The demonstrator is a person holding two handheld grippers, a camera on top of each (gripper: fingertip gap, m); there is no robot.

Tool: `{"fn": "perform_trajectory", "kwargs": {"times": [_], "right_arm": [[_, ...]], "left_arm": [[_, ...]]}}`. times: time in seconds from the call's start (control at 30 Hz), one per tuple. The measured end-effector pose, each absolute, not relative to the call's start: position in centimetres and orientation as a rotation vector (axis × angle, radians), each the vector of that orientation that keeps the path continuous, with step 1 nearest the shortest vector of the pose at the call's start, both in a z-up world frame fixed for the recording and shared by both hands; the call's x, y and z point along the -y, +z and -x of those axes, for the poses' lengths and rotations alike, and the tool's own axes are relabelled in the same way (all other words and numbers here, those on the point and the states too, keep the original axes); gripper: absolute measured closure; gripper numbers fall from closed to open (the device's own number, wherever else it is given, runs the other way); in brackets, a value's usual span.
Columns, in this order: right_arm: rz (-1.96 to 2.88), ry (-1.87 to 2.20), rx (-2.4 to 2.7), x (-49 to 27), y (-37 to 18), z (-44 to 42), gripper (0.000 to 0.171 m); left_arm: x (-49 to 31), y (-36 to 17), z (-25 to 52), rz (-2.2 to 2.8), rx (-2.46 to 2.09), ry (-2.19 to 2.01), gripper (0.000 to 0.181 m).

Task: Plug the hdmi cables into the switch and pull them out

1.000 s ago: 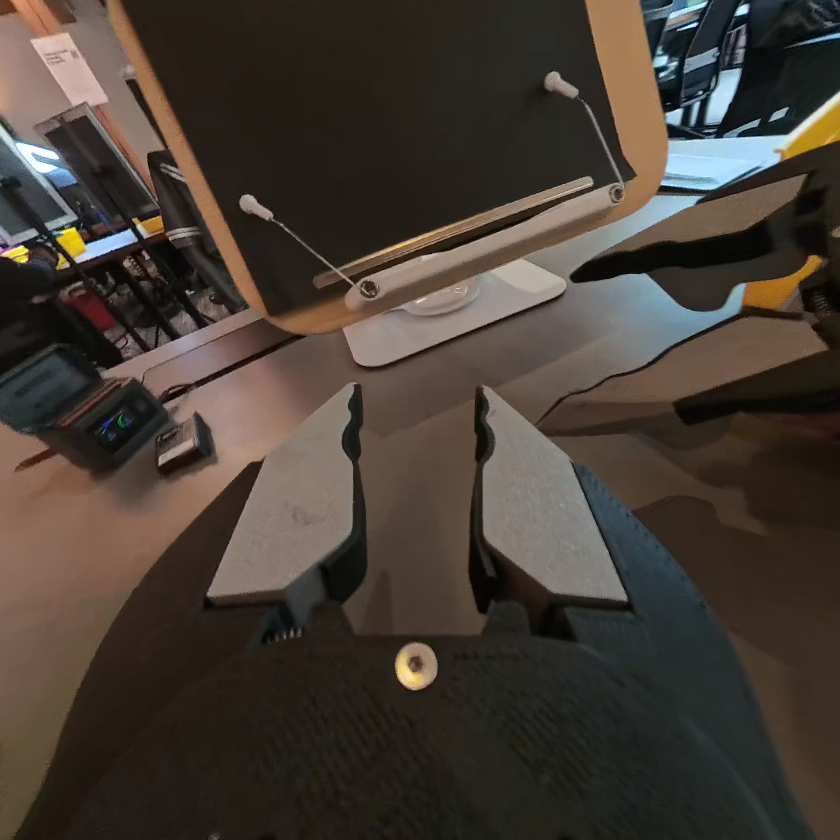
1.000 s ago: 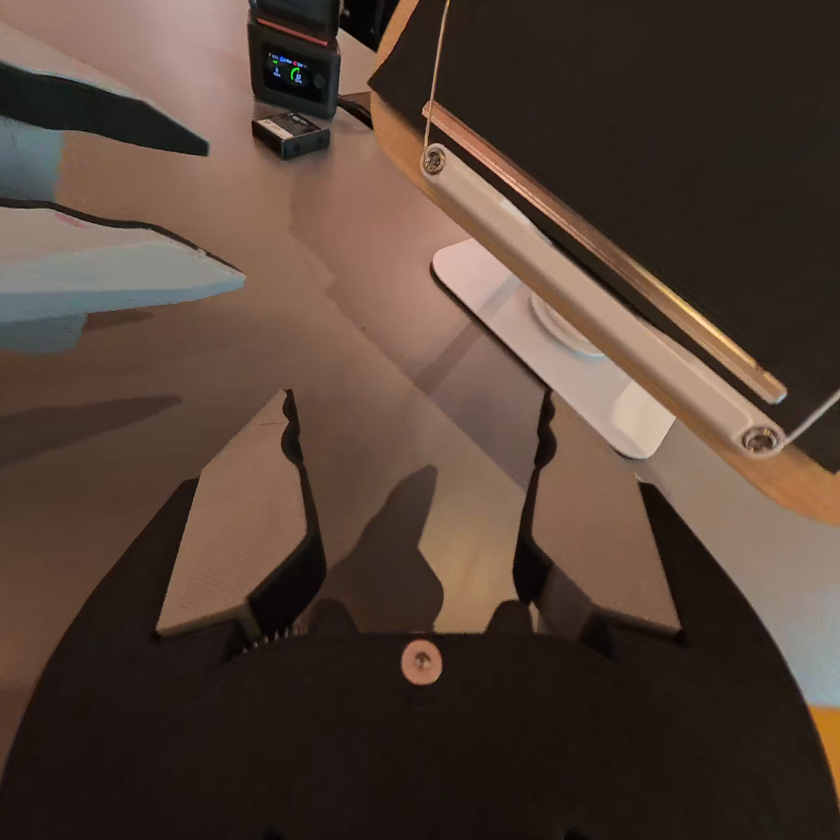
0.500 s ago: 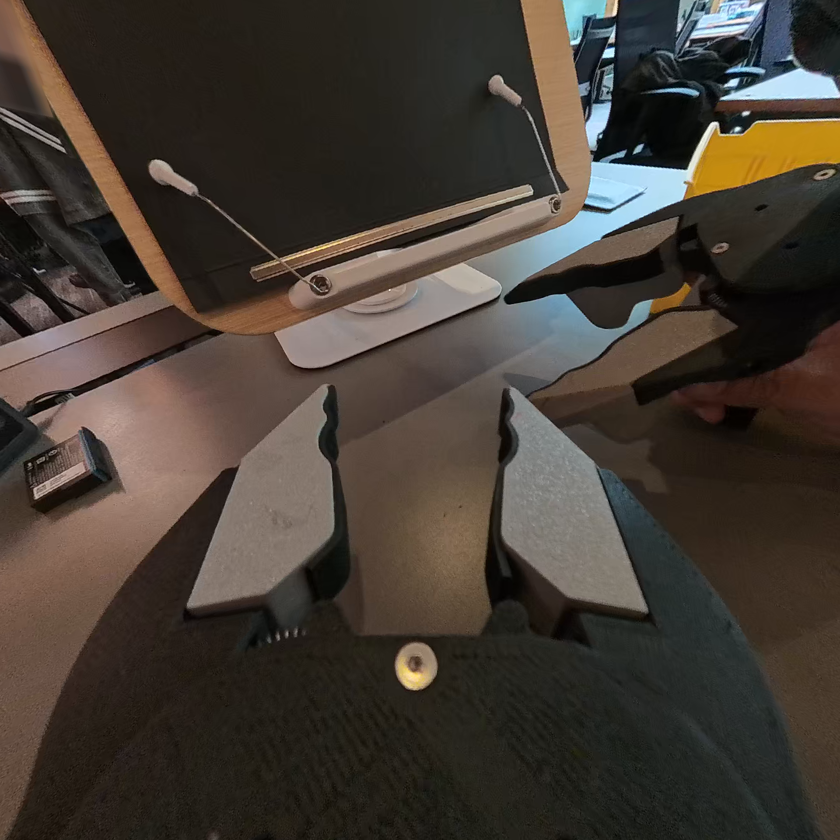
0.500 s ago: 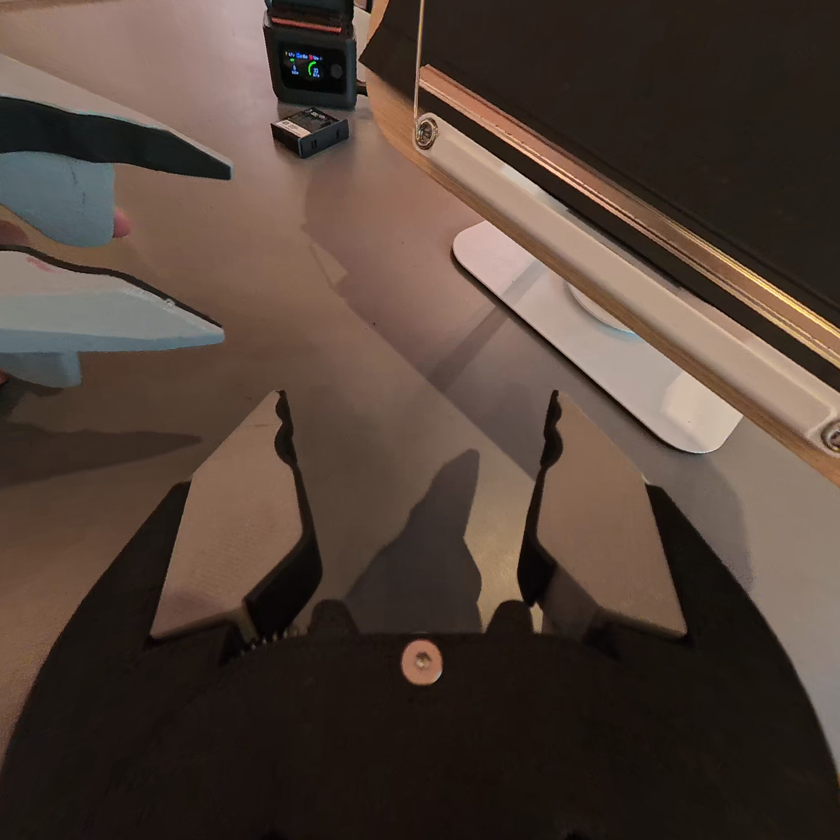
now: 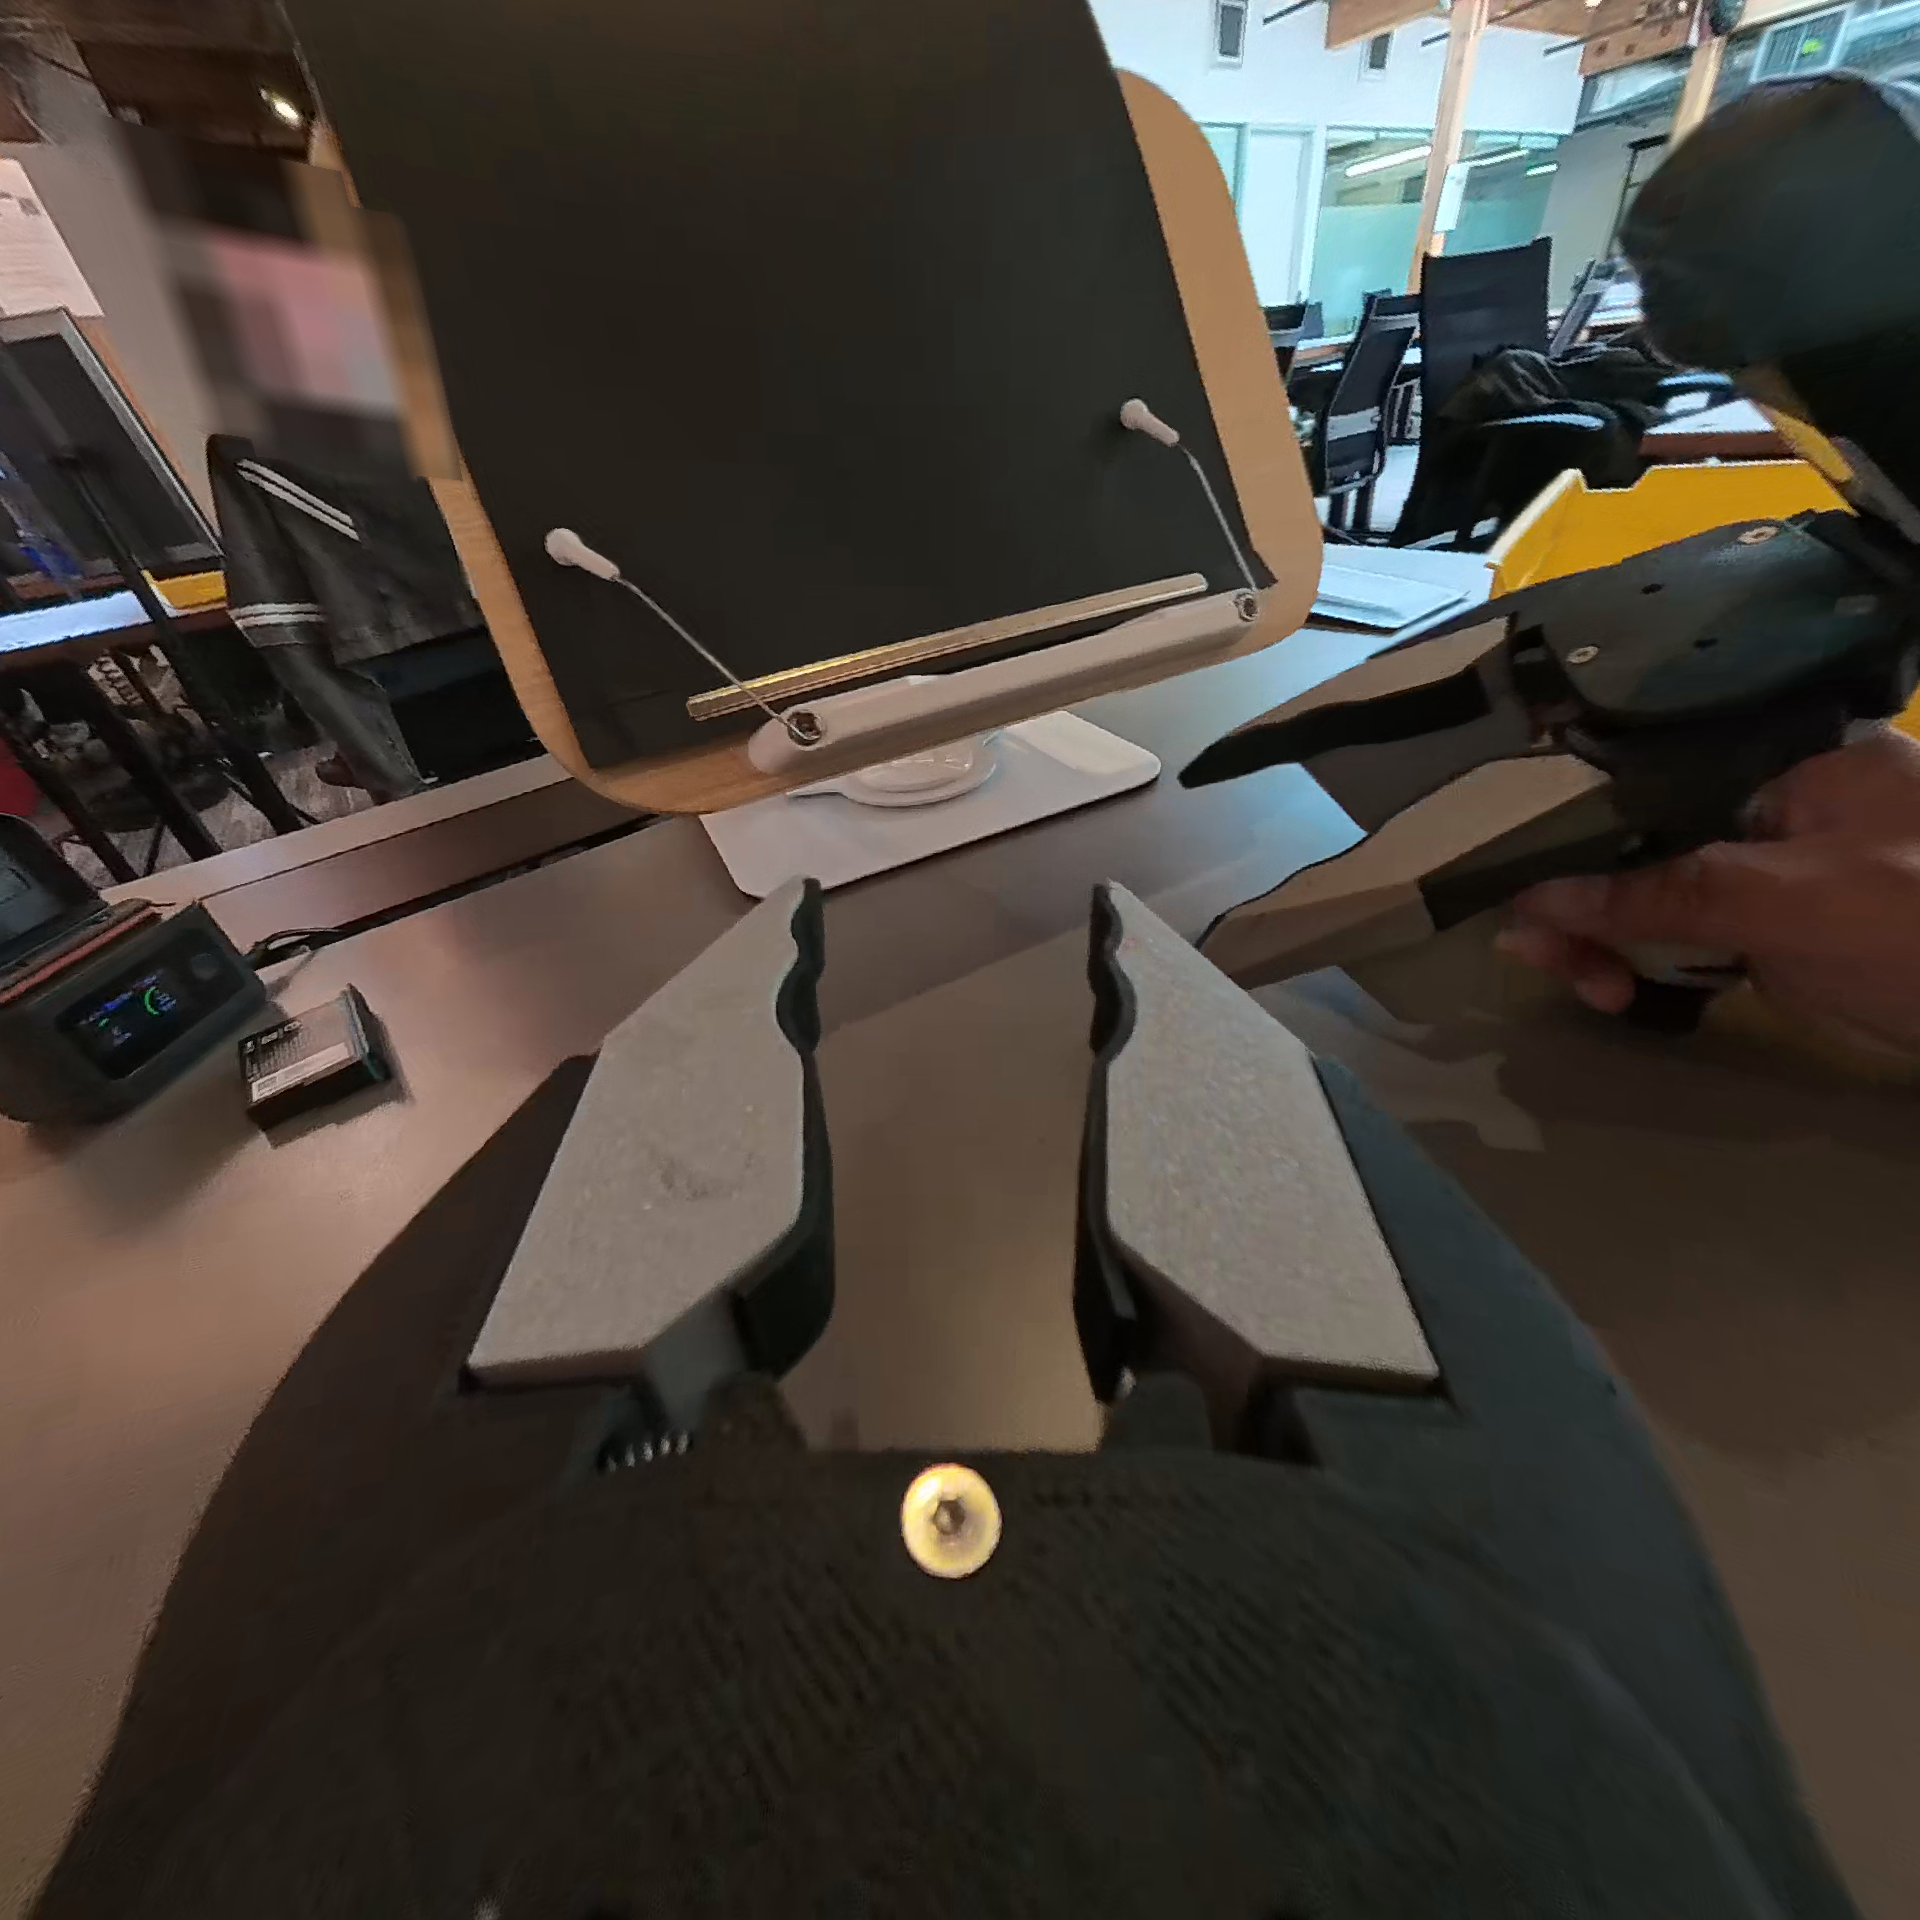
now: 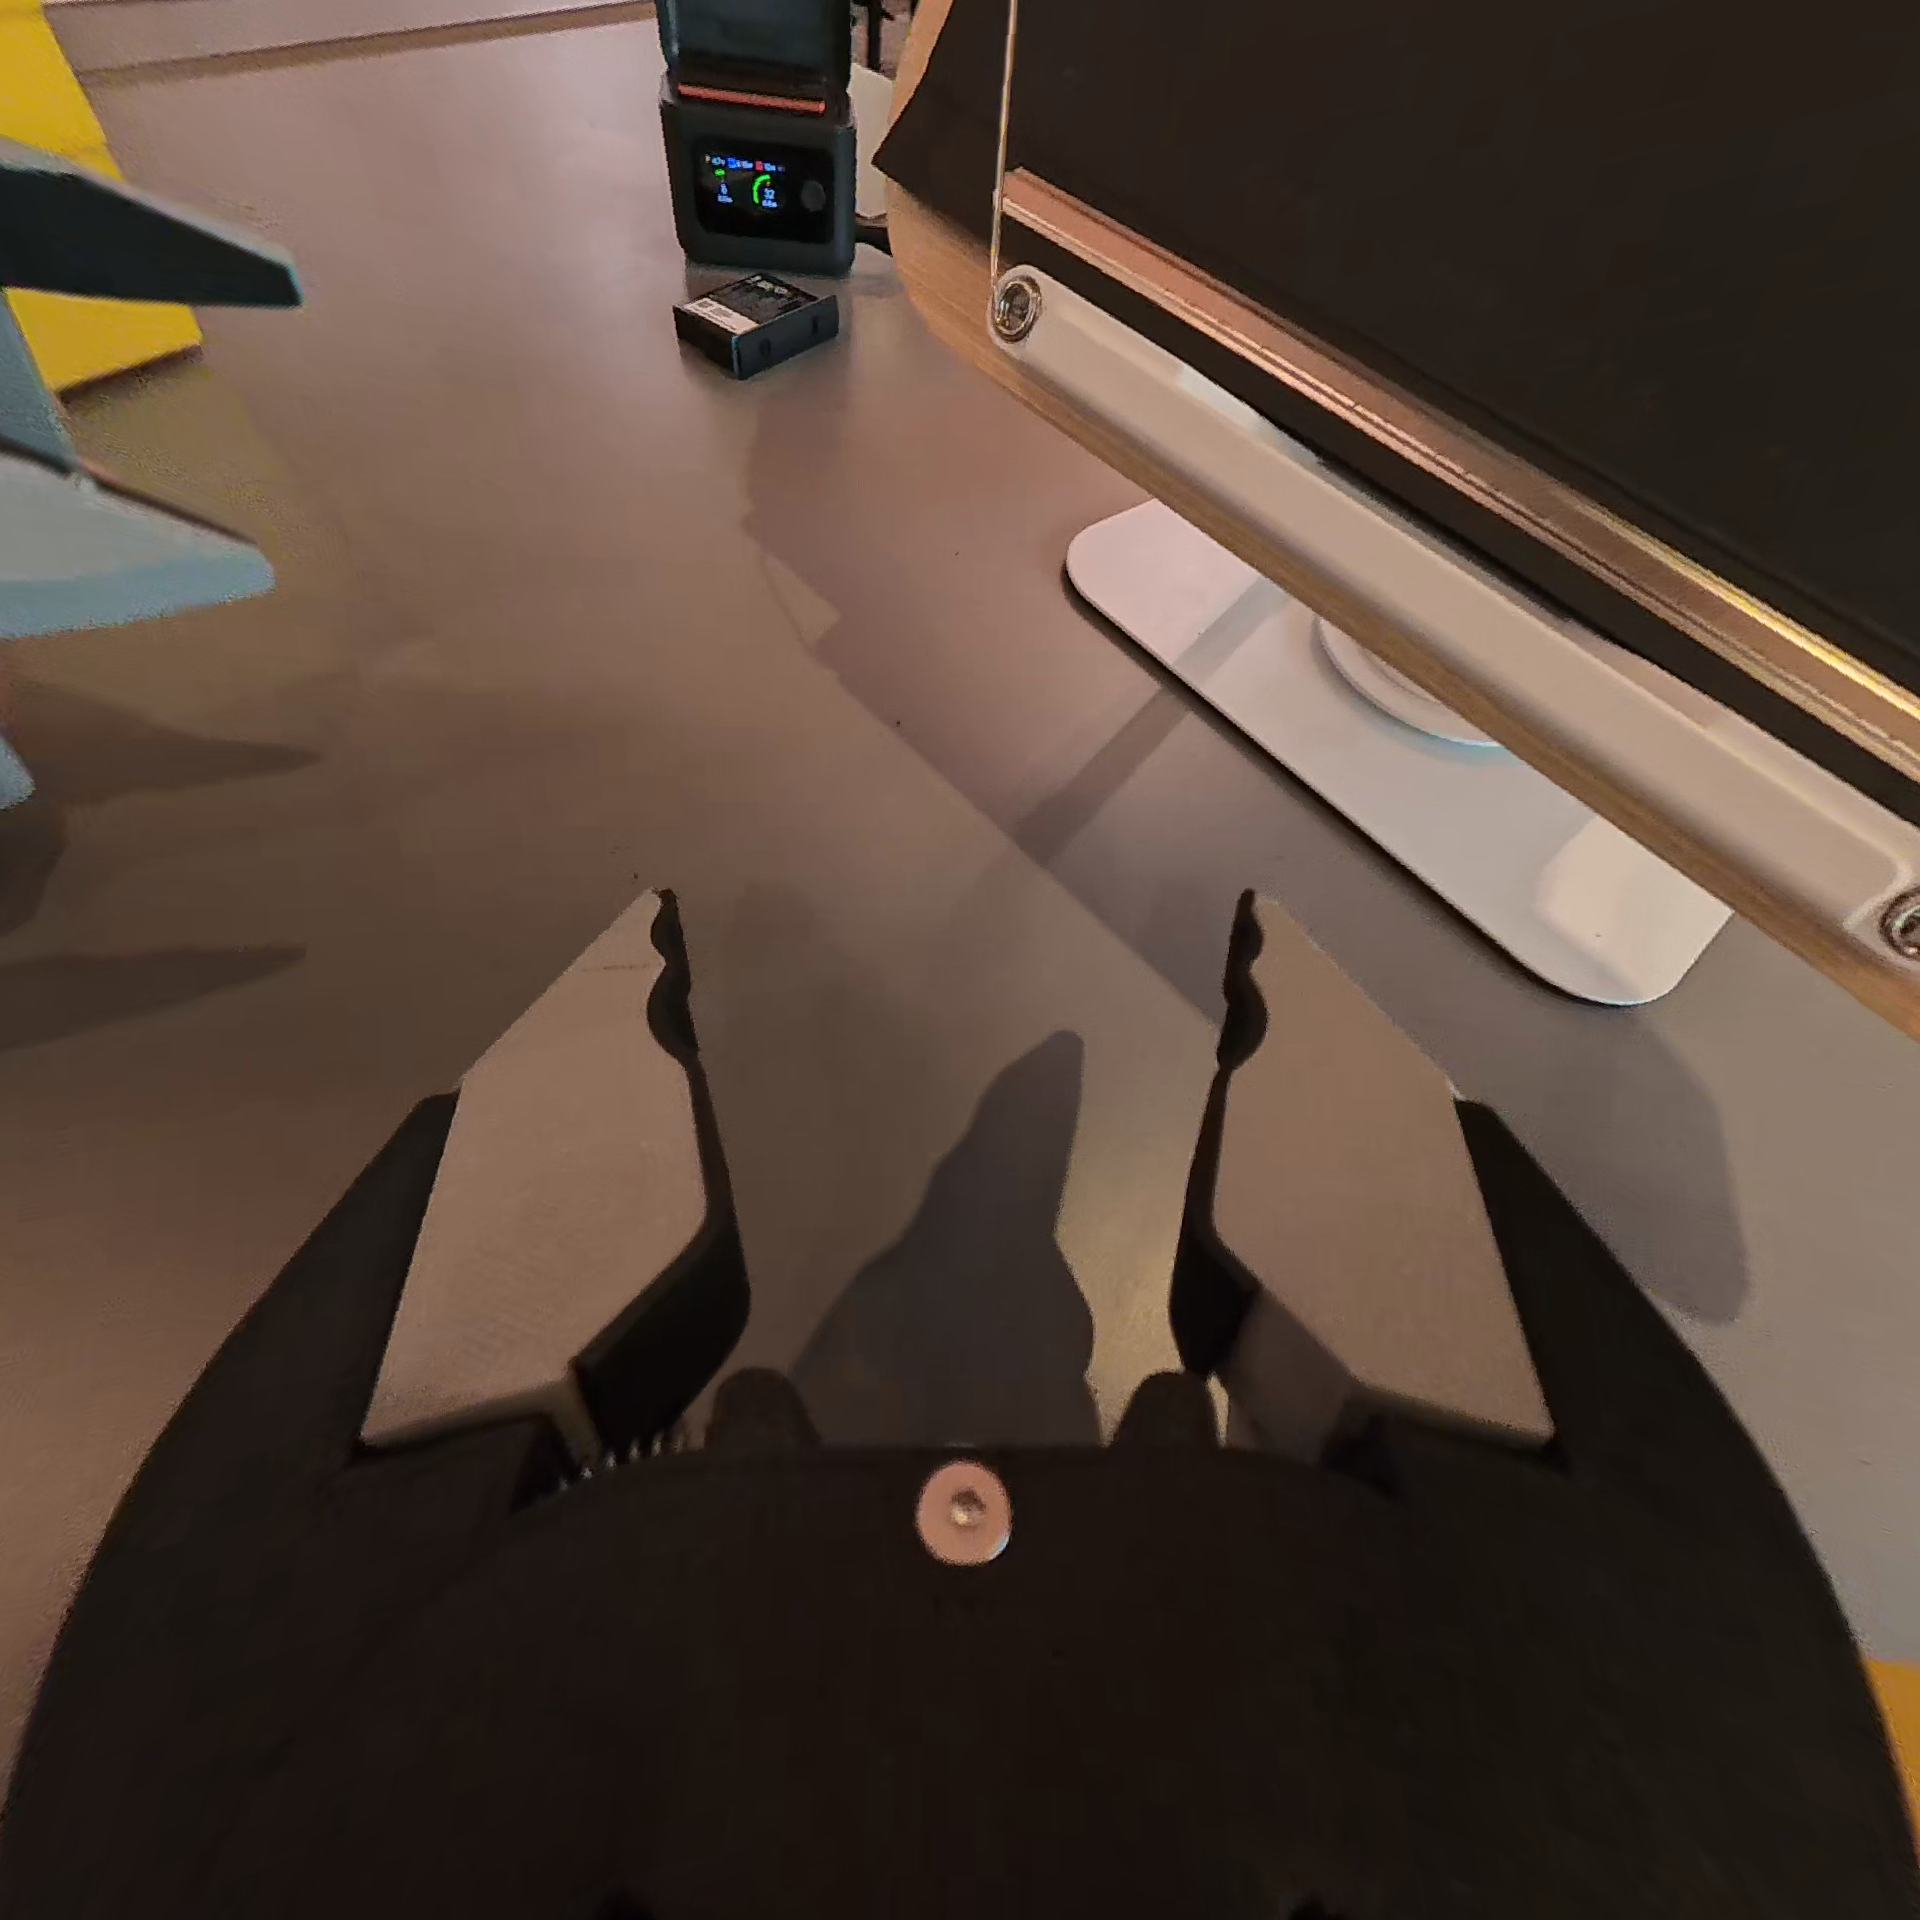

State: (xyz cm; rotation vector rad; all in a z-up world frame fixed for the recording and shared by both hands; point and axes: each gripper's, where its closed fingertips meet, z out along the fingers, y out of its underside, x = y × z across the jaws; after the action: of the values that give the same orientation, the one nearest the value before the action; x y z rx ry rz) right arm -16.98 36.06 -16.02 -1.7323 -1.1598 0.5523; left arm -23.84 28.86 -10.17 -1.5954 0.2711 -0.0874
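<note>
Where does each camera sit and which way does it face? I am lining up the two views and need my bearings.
Left wrist view: rides on the left gripper, looks along its open fingers over the table toward the book stand; right gripper and the hand holding it show at right.
Right wrist view: rides on the right gripper, faces the stand's lower edge from its other side; left gripper's fingers show at left.
Shared: stand, small black battery, screened device.
</note>
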Motion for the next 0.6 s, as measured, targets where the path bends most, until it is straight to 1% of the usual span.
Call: {"fn": "perform_trajectory", "kwargs": {"times": [0.07, 0.17, 0.27, 0.43, 0.6], "right_arm": [[1.747, 0.587, 1.172, -35.7, -16.2, 17.1, 0.069], [1.798, 0.679, 1.206, -34.2, -16.6, 17.4, 0.068], [1.791, 0.764, 1.245, -32.4, -15.8, 18.0, 0.071], [1.753, 0.811, 1.283, -30.3, -14.8, 18.5, 0.073], [1.772, 0.774, 1.332, -30.2, -16.1, 18.6, 0.073]], "left_arm": [[-28.6, -10.5, 23.1, 1.617, -0.307, -0.085, 0.131], [-28.7, -11.1, 22.2, 1.640, -0.375, -0.011, 0.134], [-28.7, -11.7, 21.4, 1.669, -0.424, 0.025, 0.135], [-28.4, -12.1, 20.7, 1.696, -0.447, -0.025, 0.135], [-28.4, -12.5, 20.5, 1.722, -0.470, -0.048, 0.136]]}}
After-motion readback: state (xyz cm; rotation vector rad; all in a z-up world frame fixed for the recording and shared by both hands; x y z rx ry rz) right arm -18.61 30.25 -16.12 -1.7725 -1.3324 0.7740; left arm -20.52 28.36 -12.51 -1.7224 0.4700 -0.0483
